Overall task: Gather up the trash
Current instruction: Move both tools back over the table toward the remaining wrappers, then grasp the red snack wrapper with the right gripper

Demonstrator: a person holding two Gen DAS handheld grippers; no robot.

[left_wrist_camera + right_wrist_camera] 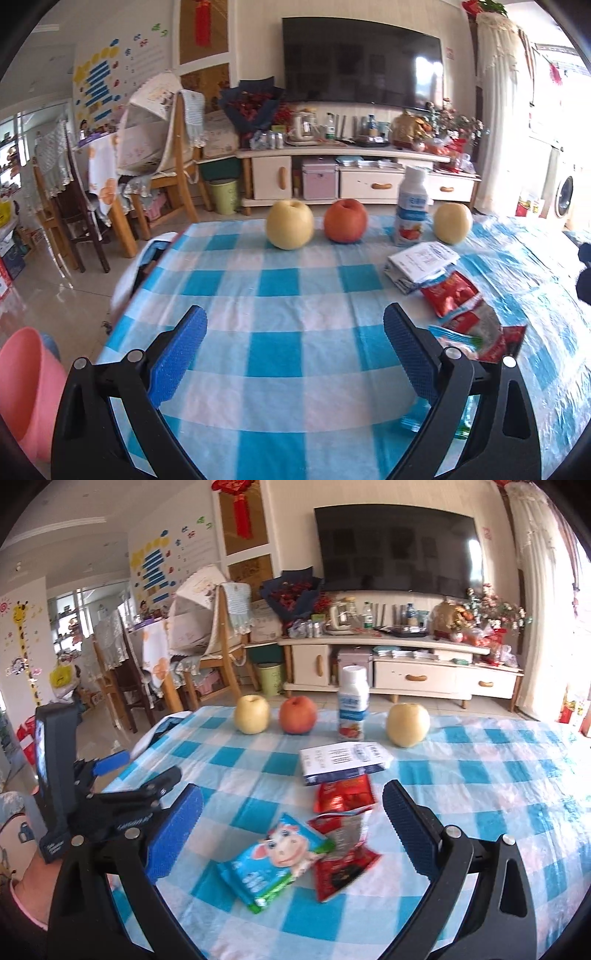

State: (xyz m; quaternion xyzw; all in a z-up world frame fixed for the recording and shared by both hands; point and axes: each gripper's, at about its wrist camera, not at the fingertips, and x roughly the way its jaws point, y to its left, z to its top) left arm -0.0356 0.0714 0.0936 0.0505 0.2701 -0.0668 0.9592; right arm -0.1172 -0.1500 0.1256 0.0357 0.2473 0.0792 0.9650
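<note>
Both claws hover spread and empty over the checked counter, with the trash lying loose on the cloth.

The left claw [295,354] hangs over bare blue-and-white cloth on the counter [280,280], its blue pads wide apart; a pink bin [26,391] sits low at the near left, off the counter. The right claw [291,834] is just as wide, framing the blue cartoon-cow wrapper [275,860] and the red wrappers [345,834], which overlap. Just beyond lies a white packet [343,762], its print too blurred to read. Along the far edge stand two yellow apples [252,713], a red apple [297,715] and a small bottle [352,703].
</note>
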